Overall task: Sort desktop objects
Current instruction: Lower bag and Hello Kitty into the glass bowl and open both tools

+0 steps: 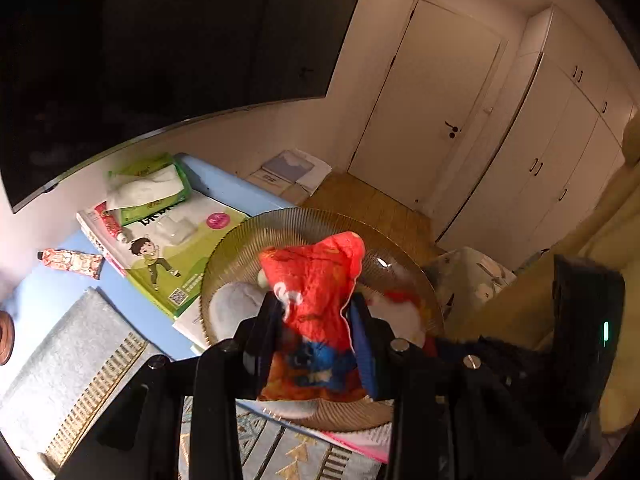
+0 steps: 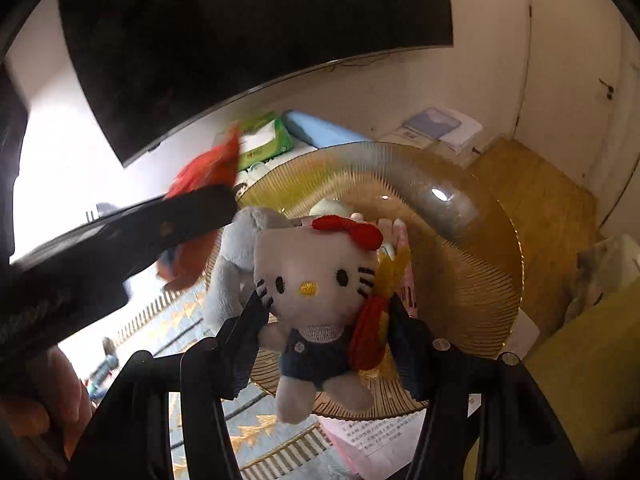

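Observation:
My left gripper (image 1: 314,304) is shut on a crumpled red and blue snack packet (image 1: 316,272), held above an amber ribbed glass plate (image 1: 248,228). A grey plush (image 1: 232,308) lies on that plate. In the right wrist view my right gripper (image 2: 326,308) is shut on a white cat plush (image 2: 316,268) with a red bow and blue overalls. A red and yellow charm (image 2: 372,332) is squeezed between the plush and the right finger. The plush hangs over the same plate (image 2: 480,264), beside the grey plush (image 2: 236,264). The left gripper's finger (image 2: 188,212) and its red packet (image 2: 208,168) cross the left side.
On the blue table (image 1: 224,188) lie a green tissue pack (image 1: 152,188), a children's book (image 1: 180,248), a small tube (image 1: 72,262) and a grey towel (image 1: 72,360). A dark screen (image 1: 160,40) hangs behind. A hand (image 2: 52,392) shows at lower left.

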